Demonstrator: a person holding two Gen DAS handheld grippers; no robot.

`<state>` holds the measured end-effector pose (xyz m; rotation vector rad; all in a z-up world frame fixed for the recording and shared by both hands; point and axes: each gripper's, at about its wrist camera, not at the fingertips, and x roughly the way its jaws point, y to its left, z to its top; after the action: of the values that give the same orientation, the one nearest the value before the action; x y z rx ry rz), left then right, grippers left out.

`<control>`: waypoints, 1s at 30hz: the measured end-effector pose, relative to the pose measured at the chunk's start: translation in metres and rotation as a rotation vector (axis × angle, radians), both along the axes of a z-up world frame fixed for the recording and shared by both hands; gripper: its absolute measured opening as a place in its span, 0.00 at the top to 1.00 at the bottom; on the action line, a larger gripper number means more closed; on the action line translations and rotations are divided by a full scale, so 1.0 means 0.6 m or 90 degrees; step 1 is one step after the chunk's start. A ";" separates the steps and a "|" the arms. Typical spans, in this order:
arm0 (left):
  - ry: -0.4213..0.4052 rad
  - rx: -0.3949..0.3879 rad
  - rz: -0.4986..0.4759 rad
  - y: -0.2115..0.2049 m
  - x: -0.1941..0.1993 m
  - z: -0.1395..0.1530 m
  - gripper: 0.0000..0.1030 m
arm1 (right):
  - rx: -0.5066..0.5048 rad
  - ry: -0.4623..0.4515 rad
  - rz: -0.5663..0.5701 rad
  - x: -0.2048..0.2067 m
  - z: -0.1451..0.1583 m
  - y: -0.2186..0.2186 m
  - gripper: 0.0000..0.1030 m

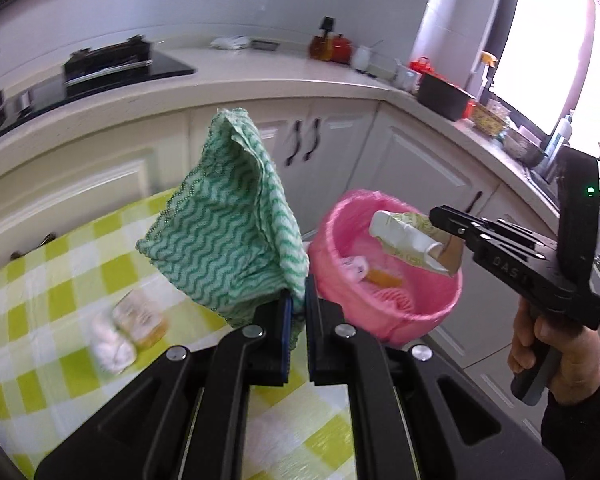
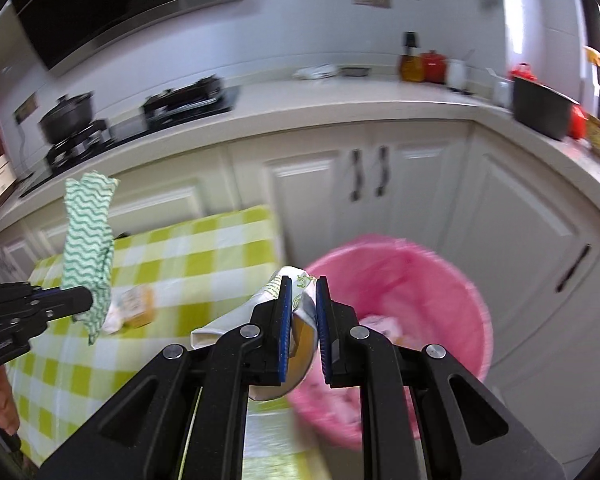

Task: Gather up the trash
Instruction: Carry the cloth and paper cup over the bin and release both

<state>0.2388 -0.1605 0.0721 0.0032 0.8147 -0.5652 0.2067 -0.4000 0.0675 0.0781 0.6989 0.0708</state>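
Observation:
My left gripper (image 1: pixel 297 308) is shut on a green wavy-patterned cloth (image 1: pixel 228 224) and holds it upright above the green checked table (image 1: pixel 52 280); it also shows in the right wrist view (image 2: pixel 88 240). My right gripper (image 2: pixel 303 320) is shut on a crushed white paper cup (image 2: pixel 288 292) with green print, held over the rim of the pink bin (image 2: pixel 440 280). In the left wrist view the cup (image 1: pixel 408 236) hangs above the bin (image 1: pixel 380 308), which holds some wrappers. A yellow-white wrapper (image 1: pixel 140 316) and a crumpled tissue (image 1: pixel 110 346) lie on the table.
White cabinets (image 2: pixel 380 184) stand behind the table and bin. The counter (image 1: pixel 260 76) carries a stove, pots, jars and a black box (image 1: pixel 444 96). The bin stands on the floor at the table's right edge.

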 end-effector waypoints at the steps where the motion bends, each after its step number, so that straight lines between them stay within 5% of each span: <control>1: -0.001 0.000 -0.011 -0.024 0.006 0.004 0.94 | -0.003 0.000 -0.011 0.004 -0.001 -0.018 0.87; 12: 0.028 -0.012 -0.104 -0.211 0.059 -0.015 0.94 | -0.010 0.017 -0.083 0.046 -0.045 -0.142 0.87; 30: 0.092 -0.024 -0.119 -0.312 0.134 -0.096 0.91 | 0.014 0.042 -0.110 0.071 -0.086 -0.218 0.85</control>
<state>0.3193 -0.3474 0.0143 0.0037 0.9507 -0.7648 0.2491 -0.5309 0.0158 0.1622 0.7540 -0.0903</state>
